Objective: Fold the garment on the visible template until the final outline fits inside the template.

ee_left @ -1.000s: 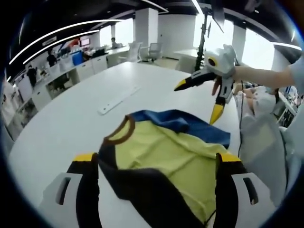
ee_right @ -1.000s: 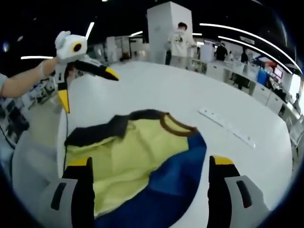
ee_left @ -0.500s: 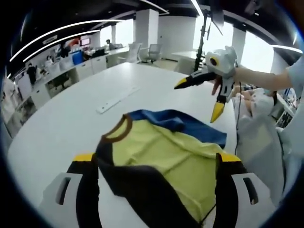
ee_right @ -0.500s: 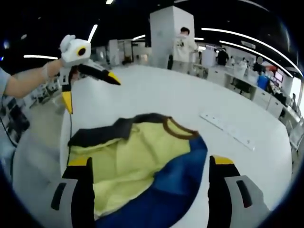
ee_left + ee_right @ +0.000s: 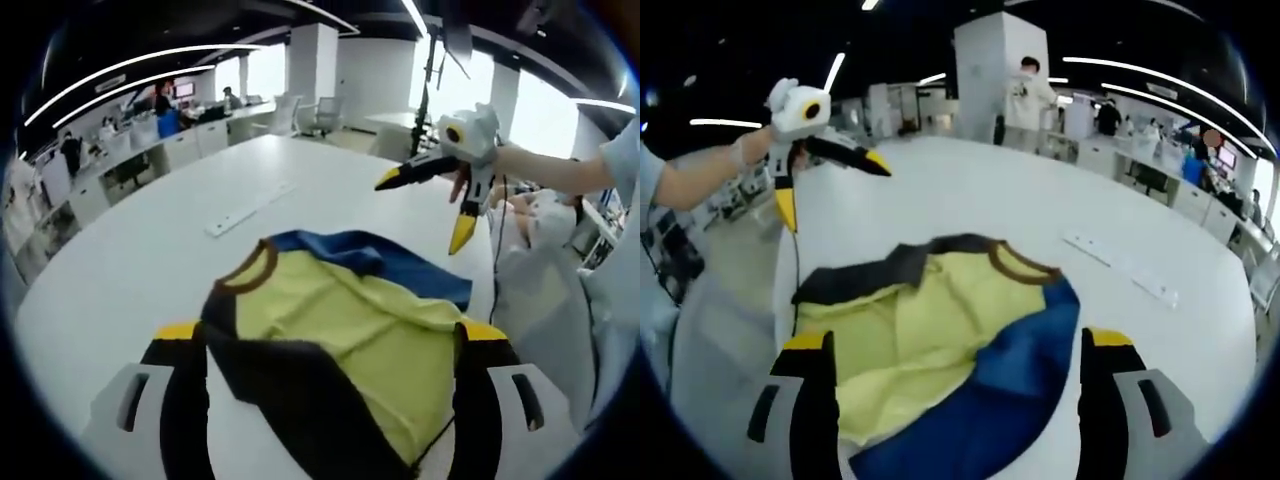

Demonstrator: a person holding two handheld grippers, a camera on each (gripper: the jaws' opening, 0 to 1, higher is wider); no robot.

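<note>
A garment (image 5: 340,320) lies crumpled on the white table (image 5: 120,270): yellow body, brown collar (image 5: 250,275), one blue sleeve (image 5: 390,262) and one black sleeve (image 5: 290,385). My left gripper (image 5: 330,335) hovers open just above its near edge, holding nothing. A hand holds my right gripper (image 5: 422,212) in the air beyond the blue sleeve, jaws spread wide and apart from the cloth. In the right gripper view the garment (image 5: 930,340) lies between the jaws of the open right gripper (image 5: 958,340), and the left gripper (image 5: 833,190) hangs open at the upper left.
A long white strip (image 5: 250,208) lies flat on the table beyond the garment, also seen as a strip (image 5: 1122,267) to the right. The table edge (image 5: 500,250) curves close by the right gripper. A person (image 5: 1025,90) stands far off among desks.
Both views shifted slightly with the hands. The garment lies as before, and both grippers stay open and off the cloth.
</note>
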